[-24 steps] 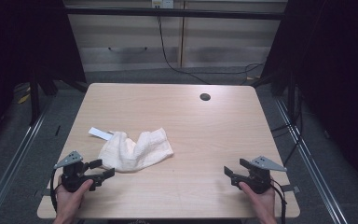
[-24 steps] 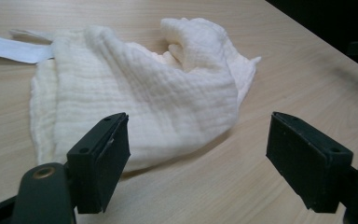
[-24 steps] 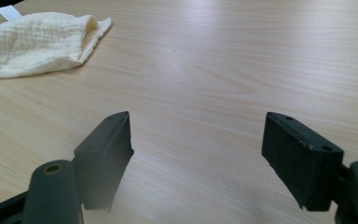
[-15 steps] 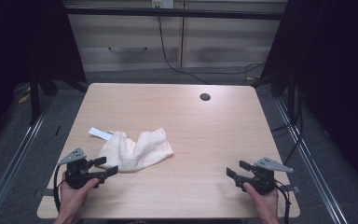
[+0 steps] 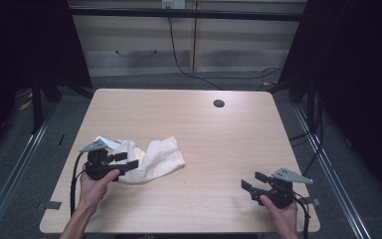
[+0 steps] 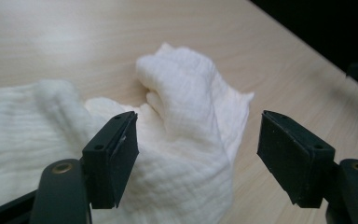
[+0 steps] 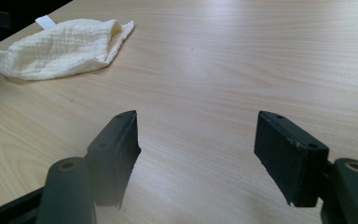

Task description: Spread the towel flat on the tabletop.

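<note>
The towel (image 5: 146,160), a crumpled cream cloth, lies on the wooden table (image 5: 219,144), on the person's left half of it, well apart from the dark round hole (image 5: 219,103) near the far edge. From above, a small white tag (image 5: 107,143) sticks out of the towel on the side away from the hole. The left gripper (image 5: 125,160) sits at the towel's near left end, its jaws spread and lying over the cloth's edge. The left gripper view gives what the high view cannot: the towel (image 6: 177,140) bunches up into a raised fold between the wide-apart jaws, one black pad over the cloth, the other over bare wood just beside the towel's hem; whether either pad touches the cloth I cannot tell. The right gripper (image 5: 254,180) is well apart from the towel, near the table's front right corner. Its own view shows jaws spread over bare wood, with the towel (image 7: 60,49) far off.
</note>
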A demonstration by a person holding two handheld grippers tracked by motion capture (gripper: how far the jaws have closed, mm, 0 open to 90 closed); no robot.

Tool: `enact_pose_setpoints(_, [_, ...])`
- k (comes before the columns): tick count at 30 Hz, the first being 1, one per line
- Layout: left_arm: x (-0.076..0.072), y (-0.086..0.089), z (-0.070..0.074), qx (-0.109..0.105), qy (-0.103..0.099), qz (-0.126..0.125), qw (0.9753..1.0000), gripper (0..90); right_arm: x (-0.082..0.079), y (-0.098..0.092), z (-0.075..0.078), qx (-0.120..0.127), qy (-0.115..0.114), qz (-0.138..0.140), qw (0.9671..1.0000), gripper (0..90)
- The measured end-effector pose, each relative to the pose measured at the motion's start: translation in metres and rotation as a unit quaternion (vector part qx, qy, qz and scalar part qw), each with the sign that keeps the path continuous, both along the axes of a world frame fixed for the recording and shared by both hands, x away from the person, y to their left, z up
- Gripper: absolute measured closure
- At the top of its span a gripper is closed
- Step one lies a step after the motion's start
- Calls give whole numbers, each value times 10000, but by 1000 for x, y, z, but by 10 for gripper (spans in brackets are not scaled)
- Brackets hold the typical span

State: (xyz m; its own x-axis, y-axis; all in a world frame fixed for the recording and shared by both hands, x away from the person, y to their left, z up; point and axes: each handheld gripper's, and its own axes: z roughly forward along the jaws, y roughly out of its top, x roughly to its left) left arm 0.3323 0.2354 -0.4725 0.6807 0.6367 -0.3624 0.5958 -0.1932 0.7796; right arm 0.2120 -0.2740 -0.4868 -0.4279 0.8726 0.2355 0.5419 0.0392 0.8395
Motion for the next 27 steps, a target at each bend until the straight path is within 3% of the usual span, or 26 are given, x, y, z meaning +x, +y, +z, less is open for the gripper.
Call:
enact_pose_setpoints(4, [8, -12, -15, 199, 95, -134, 9997, 270, 3, 0, -2, -4, 66, -9, 10000, 306])
enact_pose_setpoints(6, [9, -19, -21, 395, 29, -232, 9989, 301, 3, 0, -2, 8, 88, 14, 10000, 303])
enact_pose_setpoints(10, [11, -23, -27, 537, 101, -261, 9982, 339, 3, 1, -2, 5, 60, 22, 10000, 301])
enact_pose_setpoints(11, [11, -25, -30, 672, 116, -328, 9971, 339, 2, 1, -1, -20, 71, 29, 10000, 300])
enact_pose_setpoints(12, [10, -28, -33, 799, 24, -319, 9963, 401, 2, 1, -1, -30, 57, 17, 10000, 300])
enact_pose_setpoints(14, [9, -29, -34, 850, -27, -233, 9961, 460, 2, 0, -1, -31, 60, 10, 10000, 300])
enact_pose_setpoints(16, [7, -29, -34, 1008, -187, -155, 9946, 588, 2, 0, -1, -36, 66, 7, 10000, 299])
enact_pose_setpoints(18, [7, -29, -35, 1031, -221, -175, 9943, 716, 3, 0, -1, -48, 114, -10, 9999, 296])
enact_pose_setpoints(19, [7, -28, -35, 985, -170, -202, 9948, 716, 3, 0, -1, -48, 114, -10, 9999, 296])
enact_pose_setpoints(20, [5, -28, -36, 968, -162, -237, 9949, 800, 3, 0, -1, -48, 133, -11, 9999, 294])
enact_pose_setpoints(27, [-6, -38, -37, 870, -117, -516, 9948, 833, 2, 0, -1, -45, 139, 29, 9999, 294])
